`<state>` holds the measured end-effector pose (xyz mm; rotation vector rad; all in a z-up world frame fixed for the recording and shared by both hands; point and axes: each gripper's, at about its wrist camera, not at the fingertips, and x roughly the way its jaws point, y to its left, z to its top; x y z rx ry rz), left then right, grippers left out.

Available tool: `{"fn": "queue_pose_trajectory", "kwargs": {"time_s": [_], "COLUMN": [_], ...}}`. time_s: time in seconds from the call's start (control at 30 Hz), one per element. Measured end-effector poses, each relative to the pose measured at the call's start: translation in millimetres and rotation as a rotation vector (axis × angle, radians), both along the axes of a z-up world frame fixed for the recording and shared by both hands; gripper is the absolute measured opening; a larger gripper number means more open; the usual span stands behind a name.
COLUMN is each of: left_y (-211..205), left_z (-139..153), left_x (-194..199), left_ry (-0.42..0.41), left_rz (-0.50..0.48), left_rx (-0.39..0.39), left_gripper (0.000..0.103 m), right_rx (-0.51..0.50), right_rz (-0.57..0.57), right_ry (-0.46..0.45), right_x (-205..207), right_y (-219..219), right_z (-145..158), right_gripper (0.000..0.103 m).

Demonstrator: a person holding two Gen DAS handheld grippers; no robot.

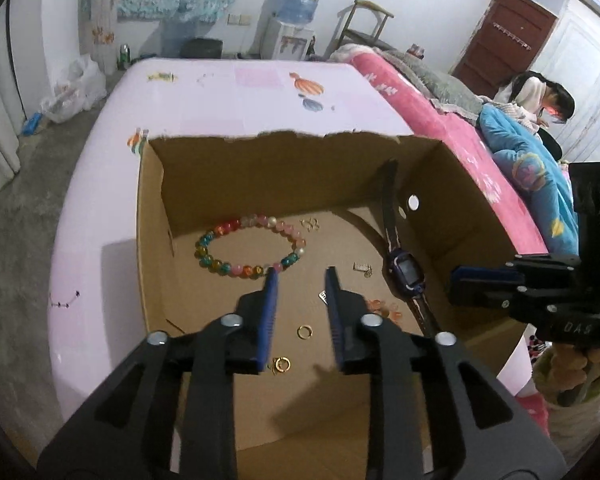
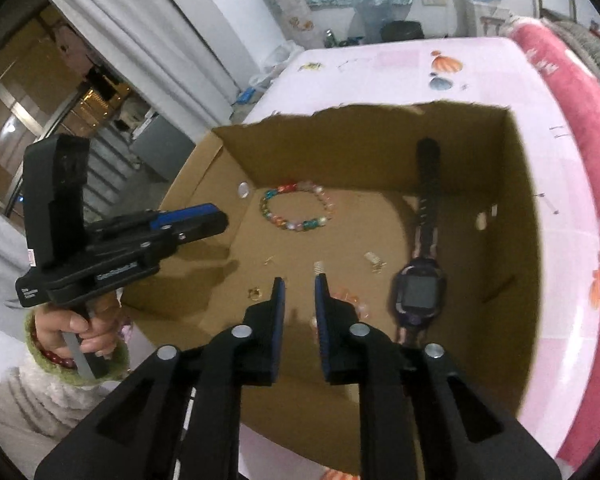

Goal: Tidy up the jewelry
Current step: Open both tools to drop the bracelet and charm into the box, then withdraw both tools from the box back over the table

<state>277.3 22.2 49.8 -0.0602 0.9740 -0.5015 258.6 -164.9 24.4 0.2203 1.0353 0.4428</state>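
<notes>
surface: pink bedsheet (image 1: 228, 92) under cardboard box (image 1: 284, 160).
left gripper (image 1: 302, 274): slightly open, empty, over box floor.
right gripper (image 2: 300, 280): slightly open, empty.
box, near: gold rings (image 1: 304, 332).
box, mid: watch (image 2: 420, 292).
box, far: bead bracelet (image 1: 250, 246).
progress: jewelry lies loose, unsorted.

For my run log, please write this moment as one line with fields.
stage: reaching into cardboard box | left gripper: open, empty, near bead bracelet | right gripper: open, empty | watch: lies in box

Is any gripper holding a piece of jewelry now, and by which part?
Nothing is held. The left gripper and right gripper stand open and empty above the cardboard box.
</notes>
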Motion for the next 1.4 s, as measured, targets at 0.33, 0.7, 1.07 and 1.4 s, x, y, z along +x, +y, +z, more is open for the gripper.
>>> {"fn": "queue_pose_trajectory", "kwargs": {"time_s": [0.33, 0.7, 1.07, 1.4], "left_y": [13, 68, 56, 56], "left_z": [35, 6, -25, -20], "left_x": [-24, -59, -79, -109], "left_ry": [-0.137, 0.01, 0.127, 0.13], "left_rz": [0.039, 0.164, 0.191, 0.158], "left_rx": [0.018, -0.162, -0.202, -0.214], "left_gripper": [0.063, 0.085, 0.085, 0.085], "right_rx": [-0.031, 0.067, 0.108, 0.076], "right_rz": [-0.119, -0.338, -0.256, -0.305], "right_ry": [-0.154, -0.011, 0.077, 0.06], "right_x": [-30, -47, -50, -99], "right_y": [-38, -107, -85, -88], "right_z": [44, -1, -32, -26], "right_gripper": [0.049, 0.071, 0.067, 0.067]}}
